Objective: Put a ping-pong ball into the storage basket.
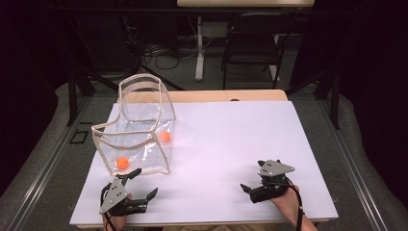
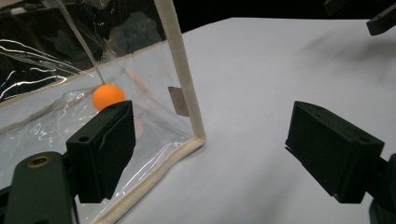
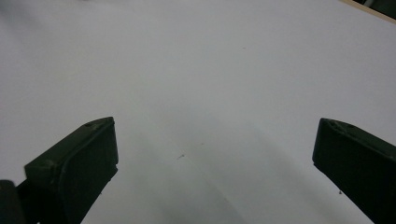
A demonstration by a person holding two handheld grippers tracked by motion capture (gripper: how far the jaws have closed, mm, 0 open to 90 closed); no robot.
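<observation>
Nearest the camera, the left gripper lies low at the table's near edge, jaws spread wide and empty, just short of the clear bag's near corner. That bag stands upright, long axis running away toward the far-left, two orange balls inside. Right gripper, well apart, also gapes empty.

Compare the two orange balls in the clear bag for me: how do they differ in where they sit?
The near ball lies by the bag's front corner, close to the left tongs; the far ball sits deeper, toward the bag's right wall. In the left gripper view, one ball shows just past those tongs' left jaw. Both are orange, round, alike in size, resting on the bag's clear floor, untouched by either tongs.
</observation>
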